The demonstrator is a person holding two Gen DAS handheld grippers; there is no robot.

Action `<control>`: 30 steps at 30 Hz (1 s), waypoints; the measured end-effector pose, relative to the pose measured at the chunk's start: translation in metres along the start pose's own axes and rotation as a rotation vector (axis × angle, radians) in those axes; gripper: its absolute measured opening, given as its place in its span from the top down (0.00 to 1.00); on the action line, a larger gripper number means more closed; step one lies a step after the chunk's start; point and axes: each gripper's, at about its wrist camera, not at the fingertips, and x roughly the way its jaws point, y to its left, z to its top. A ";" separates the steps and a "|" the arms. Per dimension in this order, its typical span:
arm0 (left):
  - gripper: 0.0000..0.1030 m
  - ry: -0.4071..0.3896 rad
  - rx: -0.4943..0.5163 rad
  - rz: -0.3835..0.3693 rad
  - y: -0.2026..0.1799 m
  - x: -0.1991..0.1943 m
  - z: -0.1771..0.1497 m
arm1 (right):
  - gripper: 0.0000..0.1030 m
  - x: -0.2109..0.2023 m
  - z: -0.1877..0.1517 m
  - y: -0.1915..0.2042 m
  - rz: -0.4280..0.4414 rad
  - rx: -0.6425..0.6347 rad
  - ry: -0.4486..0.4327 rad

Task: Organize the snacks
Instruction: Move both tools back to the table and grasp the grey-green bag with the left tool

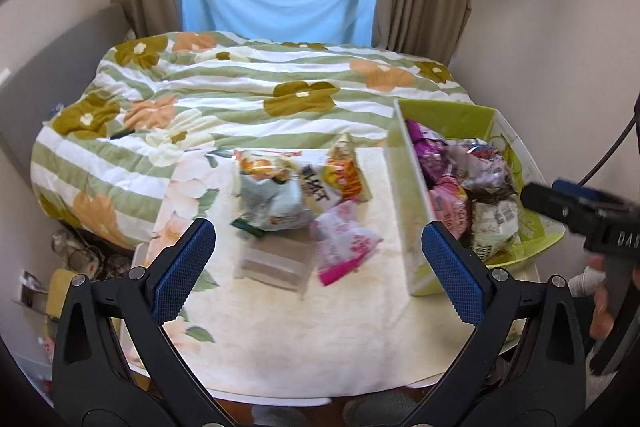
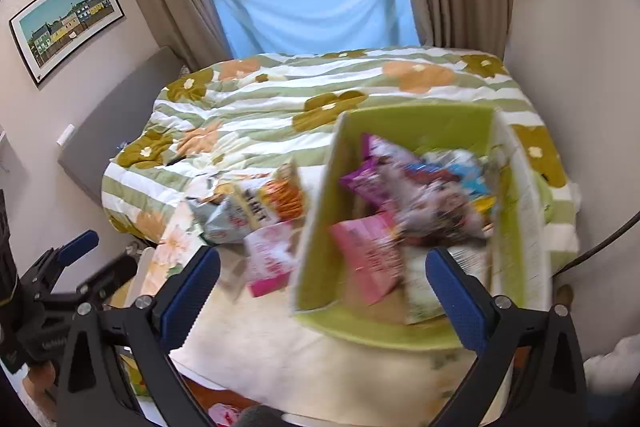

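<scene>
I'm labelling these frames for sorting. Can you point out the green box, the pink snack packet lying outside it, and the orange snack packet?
green box (image 1: 444,117), left wrist view, inner face of its far wall.
pink snack packet (image 1: 344,241), left wrist view, middle of the packet's face.
orange snack packet (image 1: 346,175), left wrist view, middle of its printed front.

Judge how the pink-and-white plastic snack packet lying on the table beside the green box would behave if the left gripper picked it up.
The pink-and-white plastic snack packet looks puffy and thin-walled, so it is probably light and would crumple rather than stay stiff. Its glossy film may slip between the pads. Lying flat, it is unlikely to roll.
</scene>
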 end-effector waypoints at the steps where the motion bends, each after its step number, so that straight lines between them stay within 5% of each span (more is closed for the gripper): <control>1: 0.01 0.007 0.004 -0.009 0.010 0.002 0.000 | 0.01 0.005 -0.004 0.007 -0.003 0.013 0.004; 14: 0.01 0.074 0.189 -0.193 0.086 0.071 0.008 | 0.01 0.081 -0.050 0.073 -0.083 0.339 0.012; 26: 0.01 0.152 0.394 -0.319 0.065 0.178 -0.001 | 0.01 0.131 -0.087 0.059 -0.136 0.592 -0.045; 30: 0.01 0.118 0.477 -0.271 0.052 0.196 -0.006 | 0.01 0.141 -0.095 0.050 -0.141 0.655 -0.088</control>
